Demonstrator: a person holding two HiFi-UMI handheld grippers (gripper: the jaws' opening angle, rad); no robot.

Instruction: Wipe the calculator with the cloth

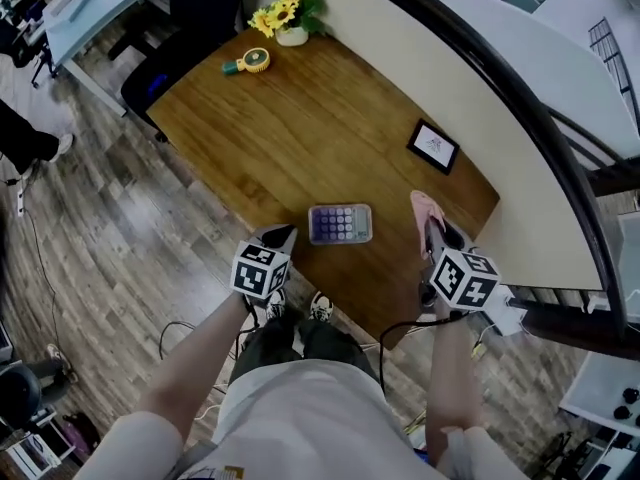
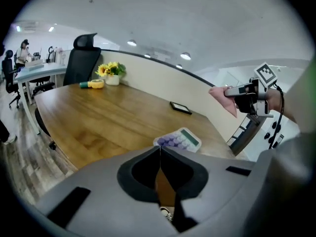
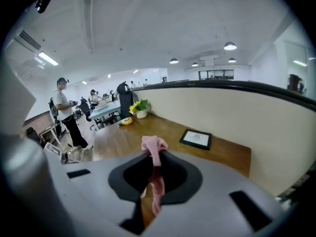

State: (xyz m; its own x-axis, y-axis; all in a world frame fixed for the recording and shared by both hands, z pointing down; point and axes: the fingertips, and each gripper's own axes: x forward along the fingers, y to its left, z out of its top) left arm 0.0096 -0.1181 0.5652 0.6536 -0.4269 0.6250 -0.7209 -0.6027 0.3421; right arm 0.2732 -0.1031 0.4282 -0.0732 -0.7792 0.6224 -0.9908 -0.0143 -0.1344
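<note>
With the right gripper [image 1: 431, 230], pinches the cloth [image 1: 427, 208], up off the desk [image 1: 300, 118] just right of the calculator [image 1: 340, 223] lying by the near edge. Holds the left gripper [image 1: 280, 236] pressed together, empty, just left of it. Seems to have the grasp done; has yet to lower the cloth and wipe.

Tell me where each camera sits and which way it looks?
Head view: on the person's head, facing down at the calculator; arms, left hand-held gripper, right hand-held gripper show.
Left gripper view: on the left hand-held gripper, facing across the calculator; the right hand shows.
Right gripper view: on the right hand-held gripper, facing the flowers past its cloth.
Shared: both gripper views show the flowers.
</note>
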